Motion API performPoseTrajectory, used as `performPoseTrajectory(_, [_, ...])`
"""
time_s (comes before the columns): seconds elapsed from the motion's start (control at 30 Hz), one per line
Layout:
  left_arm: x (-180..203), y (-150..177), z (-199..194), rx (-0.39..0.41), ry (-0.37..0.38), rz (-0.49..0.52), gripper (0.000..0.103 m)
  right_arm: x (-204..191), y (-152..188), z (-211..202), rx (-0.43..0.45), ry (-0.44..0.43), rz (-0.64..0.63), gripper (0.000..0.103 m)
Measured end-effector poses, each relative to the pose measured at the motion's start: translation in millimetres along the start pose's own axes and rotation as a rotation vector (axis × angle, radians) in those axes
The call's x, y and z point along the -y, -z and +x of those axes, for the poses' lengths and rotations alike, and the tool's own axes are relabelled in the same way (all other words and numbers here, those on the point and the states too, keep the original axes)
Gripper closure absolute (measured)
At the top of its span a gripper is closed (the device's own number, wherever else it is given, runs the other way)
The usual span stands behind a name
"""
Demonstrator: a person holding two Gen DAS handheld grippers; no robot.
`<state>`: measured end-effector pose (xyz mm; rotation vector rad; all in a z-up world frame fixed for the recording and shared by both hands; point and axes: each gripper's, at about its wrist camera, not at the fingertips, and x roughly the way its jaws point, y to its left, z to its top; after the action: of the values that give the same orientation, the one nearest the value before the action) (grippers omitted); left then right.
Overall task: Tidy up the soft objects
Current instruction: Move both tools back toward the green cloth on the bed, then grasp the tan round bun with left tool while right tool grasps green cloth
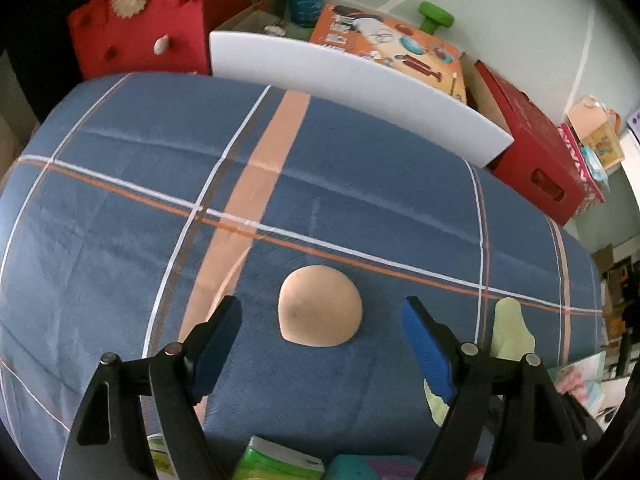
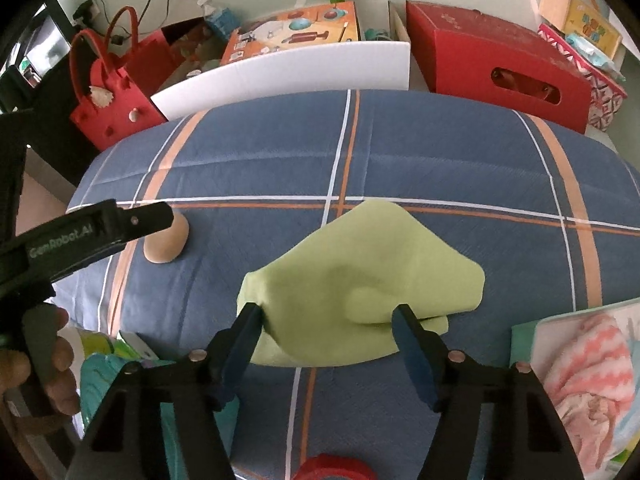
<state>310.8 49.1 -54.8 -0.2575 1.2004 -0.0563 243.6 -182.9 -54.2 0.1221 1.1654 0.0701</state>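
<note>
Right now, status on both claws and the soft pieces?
Left claw open around tan pad. Right claw closing on green cloth, edges at pads. Nothing in the way.

the one readable marking is "genrobot.ai", in pale letters along the black arm of the left gripper (image 2: pixel 96 232), seen in the right wrist view well to the left of that view's jaws and above the hand (image 2: pixel 36 364) holding it. the orange box (image 2: pixel 296 34) far beyond the jaws carries printed pictures and small lettering too blurred to read. the red box (image 2: pixel 496 56) shows faint marks, also unreadable.
</note>
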Motion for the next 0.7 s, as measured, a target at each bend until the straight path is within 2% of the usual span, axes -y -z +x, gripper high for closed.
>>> performPoseTrajectory(0.23, [2,1,14,-0.032,-0.005,0.026,0.021,-4,2,4,-0.017,-0.014,-0.019,0.063])
performPoseTrajectory(0.43, [2,-2,26,-0.043,-0.023,0.031,0.023,-8,3,9,-0.034,-0.017,-0.034,0.070])
performPoseTrajectory(0.57, [4,-1,28,-0.034,-0.037,0.045,0.035,-8,3,10,-0.038,-0.017,-0.028,0.074])
performPoseTrajectory(0.63, [5,-1,30,-0.034,-0.055,0.059,0.047,-7,3,10,-0.038,-0.019,-0.025,0.081])
performPoseTrajectory(0.7, [6,0,29,-0.030,-0.058,0.068,0.053,-6,4,8,-0.033,-0.024,-0.021,0.087])
